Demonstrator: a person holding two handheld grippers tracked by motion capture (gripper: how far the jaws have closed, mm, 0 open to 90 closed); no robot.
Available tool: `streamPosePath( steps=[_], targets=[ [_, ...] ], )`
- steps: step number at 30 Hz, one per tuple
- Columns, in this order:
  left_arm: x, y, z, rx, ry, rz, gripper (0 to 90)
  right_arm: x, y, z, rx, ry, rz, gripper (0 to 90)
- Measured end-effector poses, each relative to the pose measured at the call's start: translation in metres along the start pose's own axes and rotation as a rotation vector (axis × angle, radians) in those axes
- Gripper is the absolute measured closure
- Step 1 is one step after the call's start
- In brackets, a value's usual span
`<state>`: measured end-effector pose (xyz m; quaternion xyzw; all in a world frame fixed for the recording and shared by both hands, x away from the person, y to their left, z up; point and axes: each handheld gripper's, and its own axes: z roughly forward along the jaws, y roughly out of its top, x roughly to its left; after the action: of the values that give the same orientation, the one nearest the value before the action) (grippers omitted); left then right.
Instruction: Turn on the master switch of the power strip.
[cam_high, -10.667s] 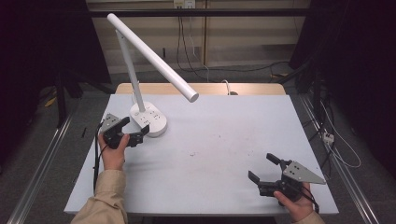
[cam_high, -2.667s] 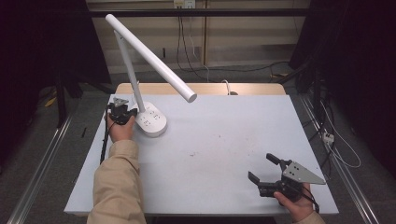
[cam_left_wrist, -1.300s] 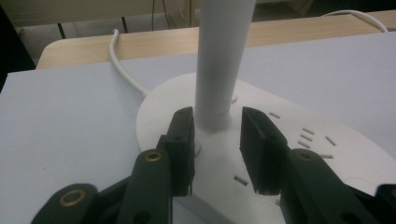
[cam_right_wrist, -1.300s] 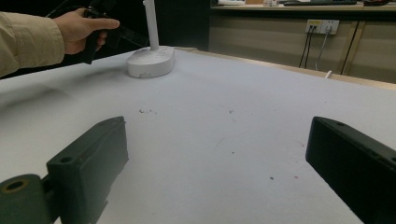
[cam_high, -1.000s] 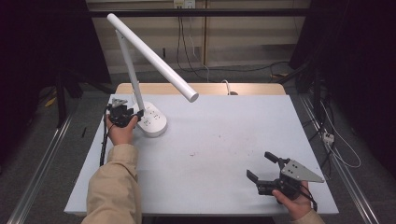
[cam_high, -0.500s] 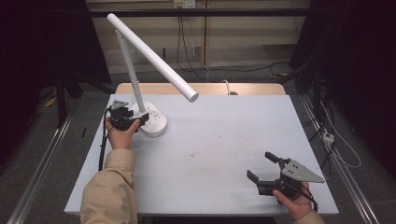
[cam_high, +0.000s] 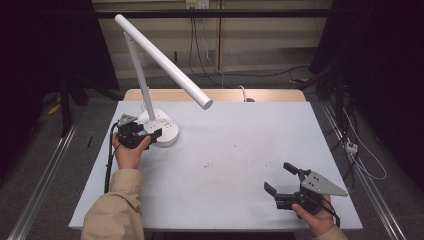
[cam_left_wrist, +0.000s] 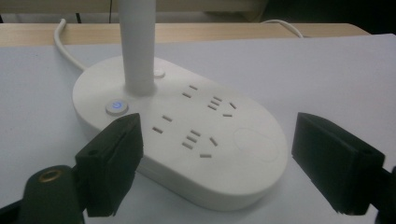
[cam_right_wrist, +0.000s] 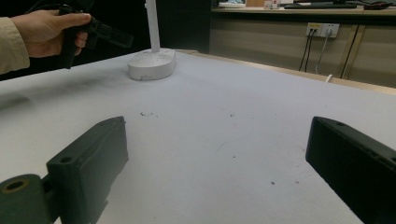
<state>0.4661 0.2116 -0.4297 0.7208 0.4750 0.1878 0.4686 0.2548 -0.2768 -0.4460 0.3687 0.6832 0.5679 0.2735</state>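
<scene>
A white desk lamp stands at the table's far left, its long arm (cam_high: 165, 62) slanting up and to the right from an oval base (cam_high: 162, 131) with socket outlets. In the left gripper view the base (cam_left_wrist: 187, 140) lies just ahead, with a blue-lit button (cam_left_wrist: 116, 106) beside the post (cam_left_wrist: 137, 46). My left gripper (cam_high: 151, 135) (cam_left_wrist: 217, 140) points at the base; its jaws have just been opening, they stand wide and press on nothing. My right gripper (cam_high: 277, 177) (cam_right_wrist: 217, 130) rests open near the front right corner, over bare tabletop.
The pale table (cam_high: 225, 150) has a few dark specks near its middle. A wooden bench (cam_high: 215, 95) runs behind it, and the lamp's white cable (cam_left_wrist: 63, 44) trails back there. Wall sockets (cam_right_wrist: 320, 29) and cables hang at the back. Dark curtains flank both sides.
My left gripper has drawn back a little from the lamp base toward the person, and its jaws have spread. The right gripper has stayed where it was.
</scene>
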Motion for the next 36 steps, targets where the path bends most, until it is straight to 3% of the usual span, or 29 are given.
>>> streamPosePath(
  steps=[12,36],
  targets=[
    [-0.020,0.001,-0.016,-0.033,-0.099,0.032,12.9,0.000,0.000,0.000,0.001,0.000,0.003,5.2],
    [-0.040,-0.020,-0.040,-0.040,-0.176,0.078,10.4,0.001,0.000,0.000,0.006,0.006,-0.001,5.2]
  ],
)
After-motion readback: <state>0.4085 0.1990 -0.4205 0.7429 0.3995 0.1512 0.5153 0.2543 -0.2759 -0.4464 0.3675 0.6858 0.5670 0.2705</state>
